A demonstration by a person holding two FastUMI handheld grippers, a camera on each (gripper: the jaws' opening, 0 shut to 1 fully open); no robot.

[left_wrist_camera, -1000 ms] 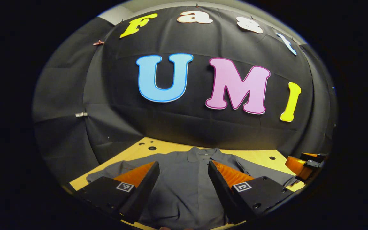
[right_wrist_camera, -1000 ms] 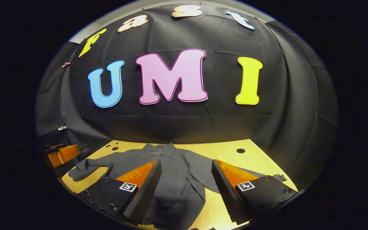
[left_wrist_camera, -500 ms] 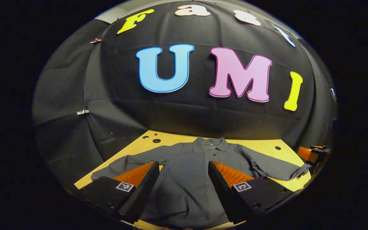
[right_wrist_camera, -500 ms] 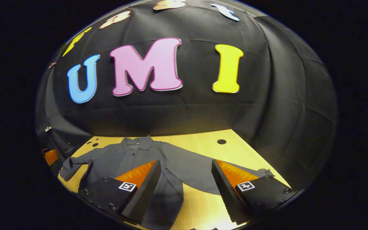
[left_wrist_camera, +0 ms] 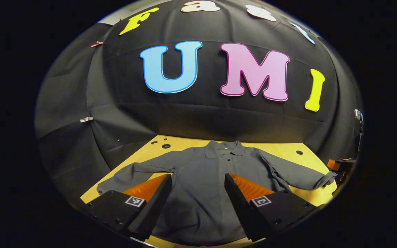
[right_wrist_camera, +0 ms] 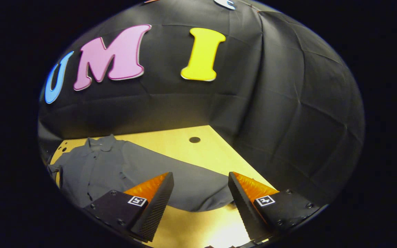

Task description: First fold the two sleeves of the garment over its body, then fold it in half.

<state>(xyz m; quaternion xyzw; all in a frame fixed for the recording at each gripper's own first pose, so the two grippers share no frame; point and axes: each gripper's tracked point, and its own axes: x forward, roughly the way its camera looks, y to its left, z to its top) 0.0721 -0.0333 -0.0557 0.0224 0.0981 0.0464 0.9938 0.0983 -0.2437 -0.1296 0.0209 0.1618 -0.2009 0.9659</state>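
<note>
- Garment [left_wrist_camera: 202, 179], a grey shirt, lay flat on the wooden table [left_wrist_camera: 281, 151], sleeves spread out.
- Left gripper [left_wrist_camera: 198, 193] hovered wide open, empty, above the body.
- Right gripper [right_wrist_camera: 201, 193] was wide open, empty, over the right sleeve [right_wrist_camera: 184, 186].
- Cloth seemed soft and light; pinching each cuff looked best.

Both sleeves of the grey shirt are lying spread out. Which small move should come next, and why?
Probably lower the right claw onto the right sleeve and close on its end. The shirt lies flat and unfolded, both claws are open and hold nothing, and this sleeve lies between the right claw's fingers.
</note>
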